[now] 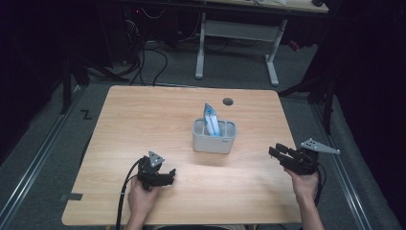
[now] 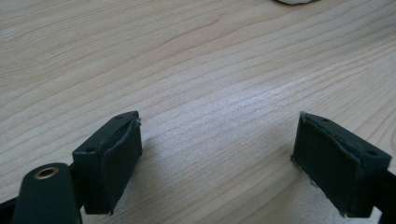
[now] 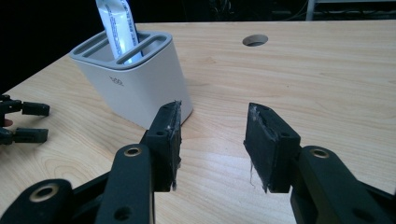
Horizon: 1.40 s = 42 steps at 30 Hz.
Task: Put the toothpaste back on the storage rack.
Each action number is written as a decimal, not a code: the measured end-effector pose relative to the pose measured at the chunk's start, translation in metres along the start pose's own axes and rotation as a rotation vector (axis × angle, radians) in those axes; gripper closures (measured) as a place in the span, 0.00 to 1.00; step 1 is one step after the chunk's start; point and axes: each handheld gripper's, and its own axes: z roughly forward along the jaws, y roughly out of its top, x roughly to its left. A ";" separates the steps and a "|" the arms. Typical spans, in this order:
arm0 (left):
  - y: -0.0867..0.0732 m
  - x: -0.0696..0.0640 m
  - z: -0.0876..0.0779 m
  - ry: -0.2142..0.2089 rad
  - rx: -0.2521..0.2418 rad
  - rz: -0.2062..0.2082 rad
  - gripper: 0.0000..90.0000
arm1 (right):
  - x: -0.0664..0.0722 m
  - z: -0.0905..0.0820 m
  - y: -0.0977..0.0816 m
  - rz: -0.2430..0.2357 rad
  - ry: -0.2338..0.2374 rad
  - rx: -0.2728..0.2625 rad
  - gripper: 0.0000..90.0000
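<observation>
A white holder with a grey slotted top (image 1: 214, 136) (image 3: 135, 79) stands near the middle of the wooden table (image 1: 143, 124). A blue and white packet (image 1: 211, 119) (image 3: 116, 25) sticks upright out of one of its slots. My left gripper (image 1: 171, 175) (image 2: 217, 154) rests low over the table near the front left, open, with bare wood between its jaws. My right gripper (image 1: 274, 151) (image 3: 212, 140) is at the front right, pointed toward the holder, open and holding nothing. In the right gripper view the left gripper's fingertips (image 3: 32, 108) appear at the far left.
A round cable hole (image 1: 228, 101) (image 3: 255, 40) lies in the table behind the holder. Beyond the table stands a white desk frame (image 1: 273, 52) with cables on the dark floor. The table edges run close to both hands.
</observation>
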 end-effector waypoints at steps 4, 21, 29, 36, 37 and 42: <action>0.000 0.000 0.000 0.000 0.000 0.000 0.18 | 0.000 0.001 -0.004 -0.001 -0.006 0.008 0.62; 0.000 0.000 0.000 0.000 0.000 0.000 0.17 | 0.000 0.015 -0.017 -0.035 -0.064 0.064 0.62; 0.000 0.000 0.000 0.000 0.000 0.000 0.17 | -0.001 0.023 -0.024 -0.054 -0.100 0.089 0.61; 0.000 0.000 0.000 0.000 0.000 0.000 0.17 | 0.000 0.031 -0.027 -0.059 -0.105 0.113 0.61; 0.000 0.000 0.000 0.000 0.000 0.000 0.17 | 0.000 0.031 -0.027 -0.059 -0.104 0.112 0.61; 0.000 0.000 0.000 0.000 0.000 0.000 0.18 | 0.002 0.036 -0.029 -0.066 -0.105 0.124 0.61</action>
